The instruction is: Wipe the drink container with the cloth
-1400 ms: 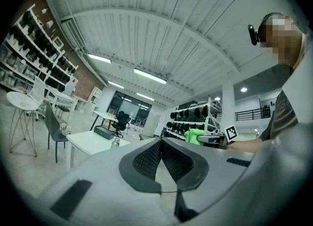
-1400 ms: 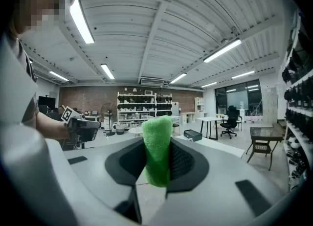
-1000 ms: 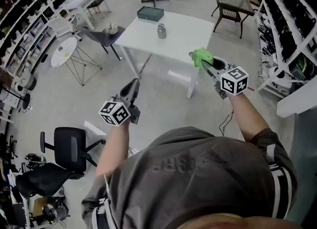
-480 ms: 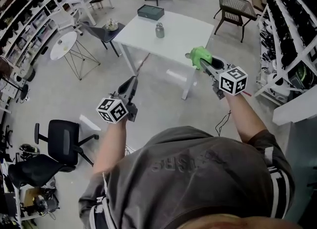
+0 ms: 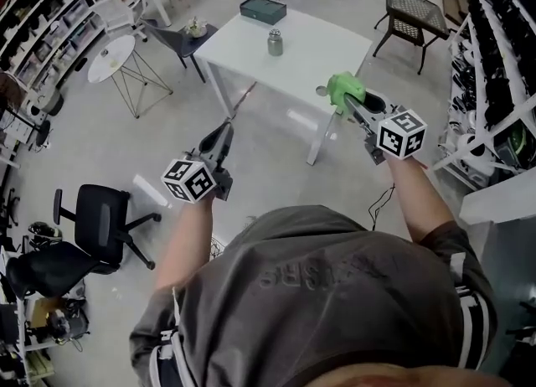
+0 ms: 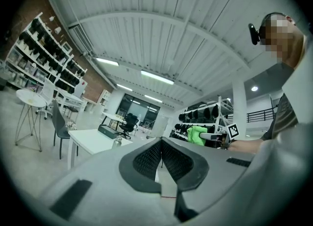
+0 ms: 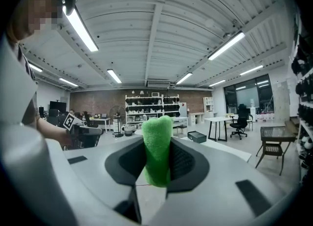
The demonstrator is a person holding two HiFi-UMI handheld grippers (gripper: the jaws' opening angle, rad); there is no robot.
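Your left forearm (image 5: pixel 186 239) and right forearm (image 5: pixel 412 193) both reach forward from your shoulders, close to level, with the right held a little further out than the left. The left gripper (image 5: pixel 226 128) points ahead over the bare floor. Its jaws are pressed together with nothing between them, and its marker cube sits back at your wrist. The right gripper (image 5: pixel 350 102) points the same way, tipped slightly downward. Its jaws are clamped on the green cloth (image 5: pixel 343 88), which stands up out of them as a folded wad. The two grippers are well apart from each other, side by side.

Beyond them stands the white table (image 5: pixel 318 42). The drink container (image 5: pixel 275 43), a small metallic jar, sits upright on the tabletop, and neither gripper touches it. Further back, at the table's far edge, lies a dark box (image 5: pixel 262 10).
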